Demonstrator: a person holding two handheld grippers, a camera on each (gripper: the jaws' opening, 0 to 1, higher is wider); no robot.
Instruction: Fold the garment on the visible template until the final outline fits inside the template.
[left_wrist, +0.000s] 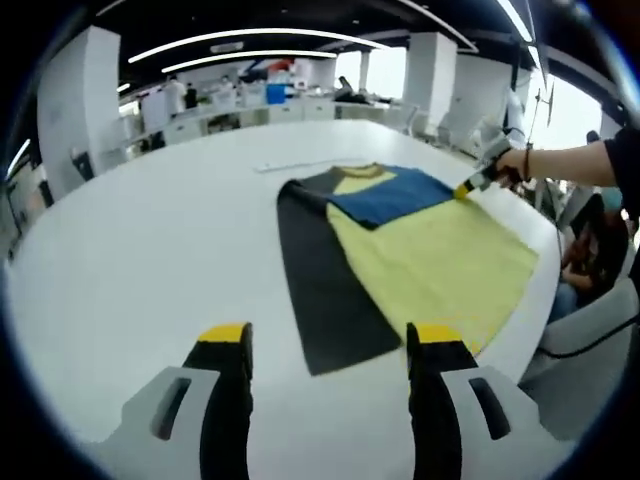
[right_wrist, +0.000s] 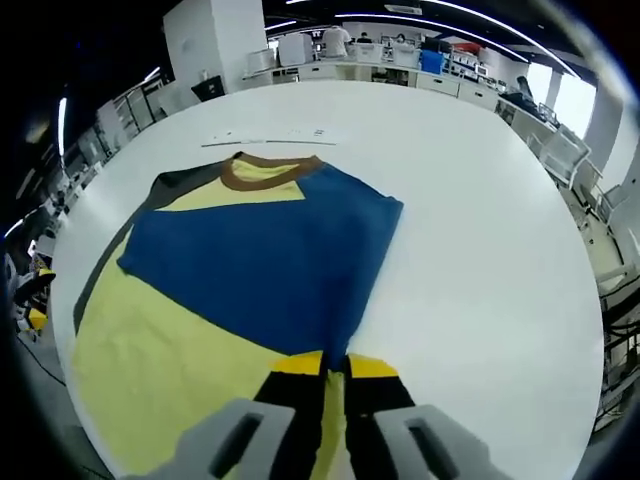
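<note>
— Garment (left_wrist: 430, 250) lies flat on the white table (left_wrist: 150, 250), a yellow shirt with a blue sleeve (right_wrist: 270, 260) folded across its chest and a brown collar (right_wrist: 262, 172) at the far end. A dark grey template (left_wrist: 320, 290) sits under it, showing along one side.

— And the grippers?

— Left gripper (left_wrist: 328, 345) hovers over bare table just short of the template's near corner, jaws spread wide. Right gripper (right_wrist: 335, 365) has its jaws pressed together, pinching the blue sleeve's edge, held by a hand (left_wrist: 515, 160) at the shirt's far side.
</note>
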